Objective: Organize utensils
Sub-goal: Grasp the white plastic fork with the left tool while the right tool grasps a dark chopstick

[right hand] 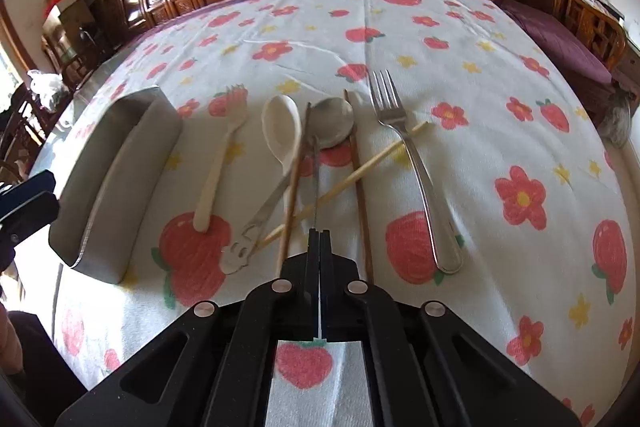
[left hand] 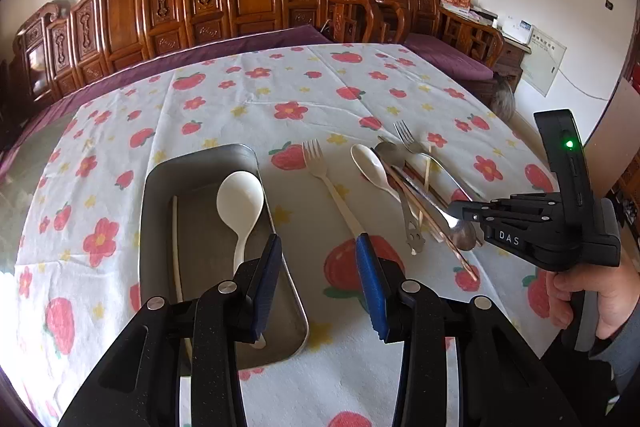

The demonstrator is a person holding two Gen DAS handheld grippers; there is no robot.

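Rectangular grey metal tray (left hand: 276,323): white ladle-shaped spoon (left hand: 240,205) and one pale chopstick (left hand: 176,247) are held inside. Left gripper (left hand: 318,283): jaws parted, nothing gripped, poised over the tray's right rim. Right gripper (right hand: 319,233): clamped on the thin handle of the steel spoon (right hand: 332,123), amid loose cutlery laid on the strawberry-print tablecloth (right hand: 500,107).

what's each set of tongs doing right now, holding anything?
Left tongs: open, empty, above the metal tray's near end.
Right tongs: shut on the metal spoon's thin handle.
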